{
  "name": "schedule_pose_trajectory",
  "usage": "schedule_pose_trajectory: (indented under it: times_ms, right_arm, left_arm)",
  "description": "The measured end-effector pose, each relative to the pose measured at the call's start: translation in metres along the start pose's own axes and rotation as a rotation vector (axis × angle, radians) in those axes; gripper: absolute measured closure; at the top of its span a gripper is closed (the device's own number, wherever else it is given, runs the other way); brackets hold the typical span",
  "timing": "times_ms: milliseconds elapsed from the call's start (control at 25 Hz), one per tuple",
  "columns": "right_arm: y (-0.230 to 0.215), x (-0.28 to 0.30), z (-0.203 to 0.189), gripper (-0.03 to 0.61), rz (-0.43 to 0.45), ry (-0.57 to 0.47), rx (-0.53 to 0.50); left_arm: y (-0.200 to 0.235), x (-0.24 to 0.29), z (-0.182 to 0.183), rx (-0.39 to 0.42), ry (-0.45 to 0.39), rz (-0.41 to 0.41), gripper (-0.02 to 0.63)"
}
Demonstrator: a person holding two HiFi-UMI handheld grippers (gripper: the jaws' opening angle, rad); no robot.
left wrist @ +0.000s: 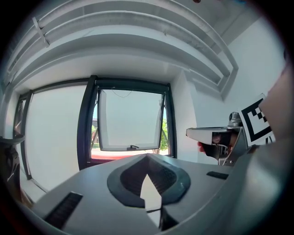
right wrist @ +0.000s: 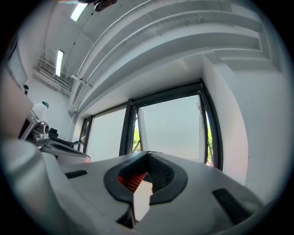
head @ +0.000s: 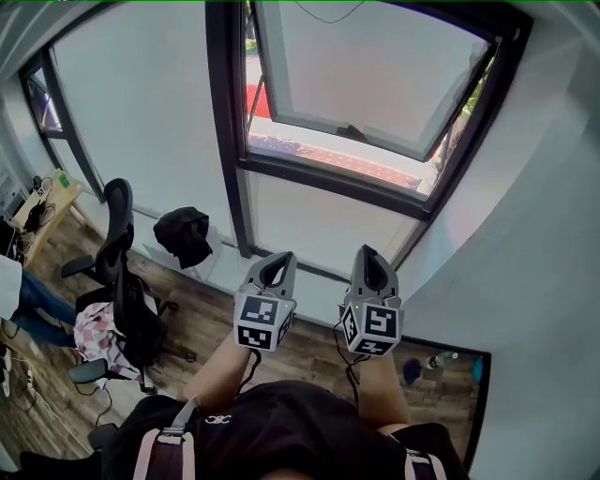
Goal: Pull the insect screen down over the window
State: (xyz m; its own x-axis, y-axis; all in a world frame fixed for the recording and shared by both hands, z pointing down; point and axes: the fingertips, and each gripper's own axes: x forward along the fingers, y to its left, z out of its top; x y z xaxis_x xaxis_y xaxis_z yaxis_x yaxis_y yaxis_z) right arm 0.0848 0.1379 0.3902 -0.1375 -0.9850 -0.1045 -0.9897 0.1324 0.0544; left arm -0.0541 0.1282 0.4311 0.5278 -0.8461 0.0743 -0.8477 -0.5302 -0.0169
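Reaching for the thin cord [head: 328, 13] at the top of the window frame [head: 228, 141] looks like the risky part. The cord is fine and slack, so a pinch could be missing it or slipping off. Pulling with one side only could be dragging the insect screen askew in its guides.

The screen itself is not showing over the opening. It is probably sitting rolled up at the head of the frame, above the sash [head: 375, 66], which is hanging open outward. The cord is probably its pull.

The left gripper [head: 278, 255] and the right gripper [head: 367, 251] are both keeping their jaws together with nothing between them, so they would need parting before any grab.

The person's forearms are stretching forward from the chest, holding the grippers side by side and roughly level. They are pointing at the window, apart from the frame and well below the cord.
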Motion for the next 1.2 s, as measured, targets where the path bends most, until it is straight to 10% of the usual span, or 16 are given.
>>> schedule_pose_trajectory:
  times_ms: [680, 1200]
  right_arm:
    - [0.016, 0.038, -0.016, 0.575, -0.032, 0.027, 0.015]
    - [-0.055, 0.169, -0.03, 0.575, 0.008, 0.001, 0.124]
  left_arm:
    - [0.06, 0.01, -0.028, -0.019, 0.022, -0.004, 0.601]
    - [0.1, 0.145, -0.032, -0.091, 0.061, 0.023, 0.601]
